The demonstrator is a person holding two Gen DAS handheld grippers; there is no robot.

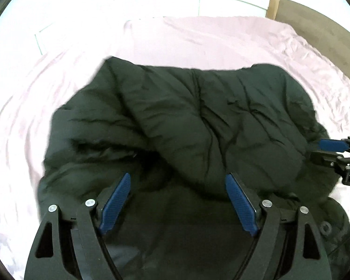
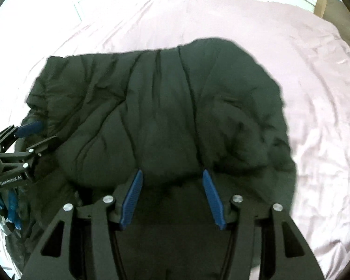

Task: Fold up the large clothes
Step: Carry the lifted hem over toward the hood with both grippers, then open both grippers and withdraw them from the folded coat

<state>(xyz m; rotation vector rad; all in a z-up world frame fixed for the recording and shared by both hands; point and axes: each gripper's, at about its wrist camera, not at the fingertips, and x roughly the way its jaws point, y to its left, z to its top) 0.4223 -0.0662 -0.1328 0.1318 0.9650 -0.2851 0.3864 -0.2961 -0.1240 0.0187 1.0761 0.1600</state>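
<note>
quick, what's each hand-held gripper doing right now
Left hand-held gripper: open, holding nothing, over the dark jacket.
Right hand-held gripper: open, holding nothing, over the same jacket.

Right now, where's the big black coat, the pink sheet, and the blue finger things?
black coat (image 1: pixel 198 116), left wrist view, puffy middle panel.
pink sheet (image 2: pixel 315 128), right wrist view, bare wrinkled area beside the coat.
left gripper (image 1: pixel 177 184), left wrist view, midway between its blue fingertips, which stand apart.
</note>
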